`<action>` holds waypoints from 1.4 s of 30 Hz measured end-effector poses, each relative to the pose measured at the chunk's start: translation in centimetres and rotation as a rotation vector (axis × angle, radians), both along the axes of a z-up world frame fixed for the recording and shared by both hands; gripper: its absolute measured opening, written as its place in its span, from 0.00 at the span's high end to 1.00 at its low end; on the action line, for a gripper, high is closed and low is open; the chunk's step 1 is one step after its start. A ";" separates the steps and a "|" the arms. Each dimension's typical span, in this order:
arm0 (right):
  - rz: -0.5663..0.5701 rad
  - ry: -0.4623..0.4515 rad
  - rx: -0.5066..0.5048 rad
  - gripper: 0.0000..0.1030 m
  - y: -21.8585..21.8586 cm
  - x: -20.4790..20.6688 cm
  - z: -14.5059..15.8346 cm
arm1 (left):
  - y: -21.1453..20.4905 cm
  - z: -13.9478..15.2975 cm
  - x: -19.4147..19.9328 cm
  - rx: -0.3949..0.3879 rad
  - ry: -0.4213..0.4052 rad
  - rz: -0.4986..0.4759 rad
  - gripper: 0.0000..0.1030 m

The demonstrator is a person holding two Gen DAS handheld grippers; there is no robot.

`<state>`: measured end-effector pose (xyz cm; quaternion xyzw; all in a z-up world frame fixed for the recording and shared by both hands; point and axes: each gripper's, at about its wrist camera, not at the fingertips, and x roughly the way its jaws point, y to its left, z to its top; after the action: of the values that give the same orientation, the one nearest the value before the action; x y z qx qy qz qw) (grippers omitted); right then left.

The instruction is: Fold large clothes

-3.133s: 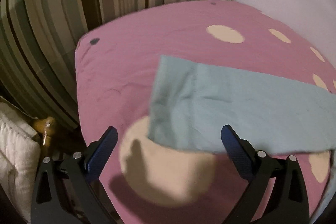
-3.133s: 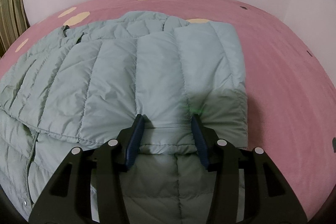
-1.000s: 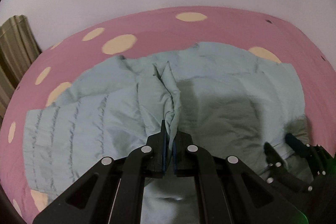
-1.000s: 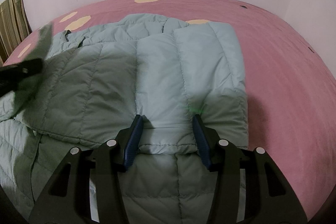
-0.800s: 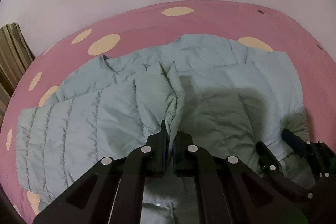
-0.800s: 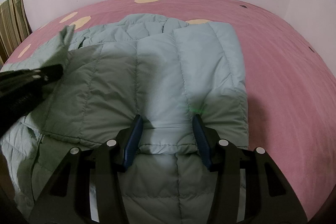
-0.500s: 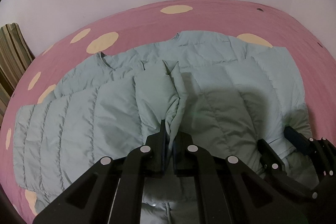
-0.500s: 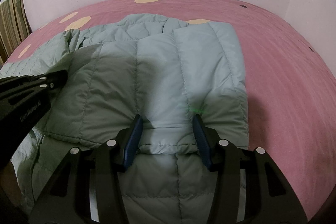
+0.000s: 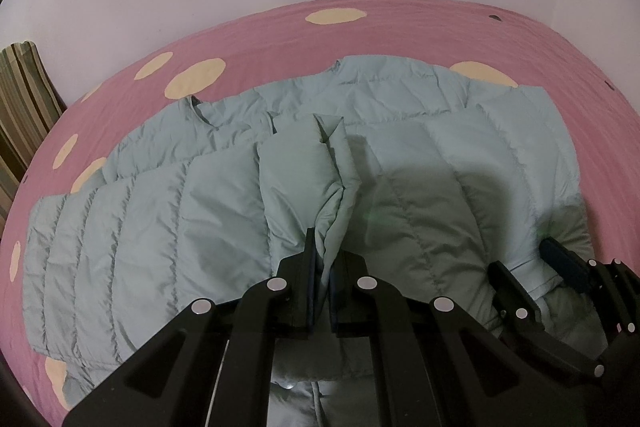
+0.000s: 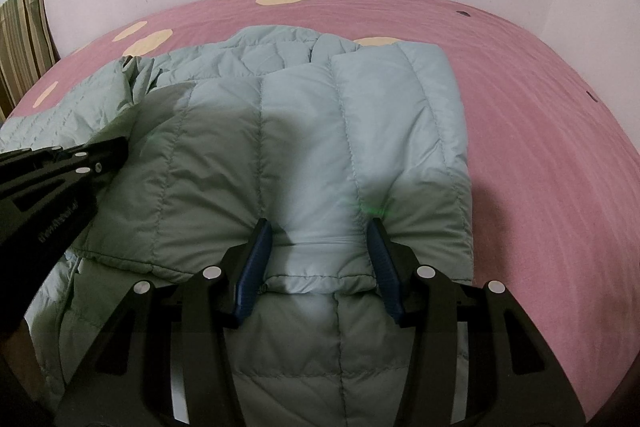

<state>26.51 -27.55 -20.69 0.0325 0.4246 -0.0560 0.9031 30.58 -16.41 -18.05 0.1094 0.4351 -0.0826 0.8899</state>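
A pale teal quilted jacket (image 9: 160, 227) lies spread on the pink bed (image 9: 400, 27). My left gripper (image 9: 324, 247) is shut on a raised pinch of its padded fabric near the middle, which stands up in a ridge between the jaws. From the right wrist view, the left gripper (image 10: 116, 147) reaches in from the left edge. My right gripper (image 10: 318, 239) has its blue pads pressed into both sides of a folded padded panel of the jacket (image 10: 304, 131), near its hem. It also shows at the lower right of the left wrist view, right gripper (image 9: 536, 259).
The pink bed cover (image 10: 540, 107) carries cream dots and runs bare to the right of the jacket. A white wall backs the bed. A striped curtain (image 9: 24, 99) hangs at the far left, seen too in the right view as a striped curtain (image 10: 24, 39).
The left gripper, still shut on the fabric, has come further in over the jacket. The panel to its left has settled flatter. The right gripper has not moved.
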 end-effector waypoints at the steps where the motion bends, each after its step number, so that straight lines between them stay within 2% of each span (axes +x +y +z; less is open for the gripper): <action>1: 0.000 0.000 0.000 0.52 0.0 0.0 0.0 | 0.0 -0.1 0.0 0.000 0.000 0.001 0.96; 21: 0.001 0.000 -0.002 0.52 0.0 0.0 0.0 | -0.1 -0.2 -0.5 -0.004 0.006 0.002 0.93; 23: 0.001 0.000 -0.002 0.52 0.0 0.0 0.0 | 0.0 0.1 -0.9 -0.020 0.010 -0.002 0.77; 24: 0.001 0.000 -0.004 0.52 0.0 0.0 0.0 | 0.1 0.3 -1.3 -0.035 0.007 -0.006 0.61; 25: 0.001 0.001 -0.007 0.52 0.0 0.1 0.0 | 0.2 0.6 -1.6 -0.041 0.000 -0.004 0.49; 28: 0.000 0.002 -0.013 0.52 0.0 0.0 0.0 | 0.4 2.0 -2.8 -0.066 -0.029 -0.009 0.37; 33: -0.001 0.005 -0.026 0.52 0.1 0.0 0.1 | 1.5 4.7 -4.9 -0.093 -0.074 -0.042 0.35; 36: -0.004 0.007 -0.036 0.52 0.1 -0.1 0.6 | 4.2 5.9 -6.5 -0.099 -0.098 -0.025 0.35; 39: -0.020 0.001 -0.028 0.52 0.3 -0.8 1.5 | 8.7 6.5 -7.6 -0.106 -0.111 0.047 0.35; 42: -0.016 -0.012 0.048 0.52 0.9 -1.7 3.0 | 14.0 6.7 -8.5 -0.101 -0.122 0.142 0.34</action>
<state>24.85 -26.62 -17.68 0.0578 0.4202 -0.0526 0.9041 22.10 -2.38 -11.38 0.0380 0.3820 -0.0342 0.9228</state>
